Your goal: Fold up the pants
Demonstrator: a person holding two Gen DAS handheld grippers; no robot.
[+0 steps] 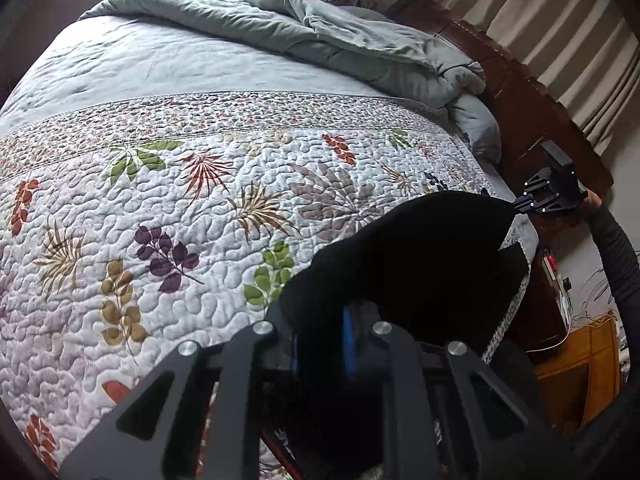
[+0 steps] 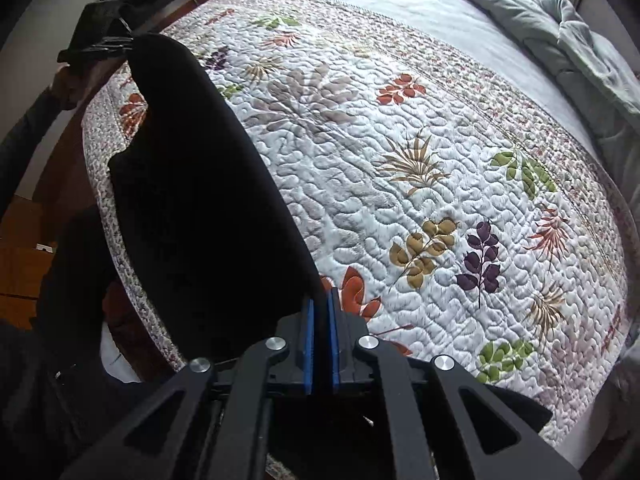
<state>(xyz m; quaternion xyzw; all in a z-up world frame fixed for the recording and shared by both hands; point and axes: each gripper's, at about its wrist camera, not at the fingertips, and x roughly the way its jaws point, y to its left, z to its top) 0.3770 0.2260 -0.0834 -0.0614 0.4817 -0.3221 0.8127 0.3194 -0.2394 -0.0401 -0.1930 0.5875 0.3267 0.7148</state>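
While both grippers clamp its edge, the black pants (image 2: 208, 200) hang stretched over the leaf-print quilt (image 2: 400, 160). Left gripper (image 1: 322, 340) bites cloth at six o'clock; right gripper (image 2: 321, 340) likewise, with a grey-green duvet (image 1: 320, 36) at twelve.

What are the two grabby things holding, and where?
Both hold the black cloth pants: the left hand-held gripper and the right hand-held gripper each pinch one end of its top edge.

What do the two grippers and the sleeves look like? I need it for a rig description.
Both the left gripper and the right gripper are matte black linkage frames with triangular cutouts and round silver pivot bolts. Their fingers carry bright blue pads. The person's sleeve is dark and long. No cables or markings show.
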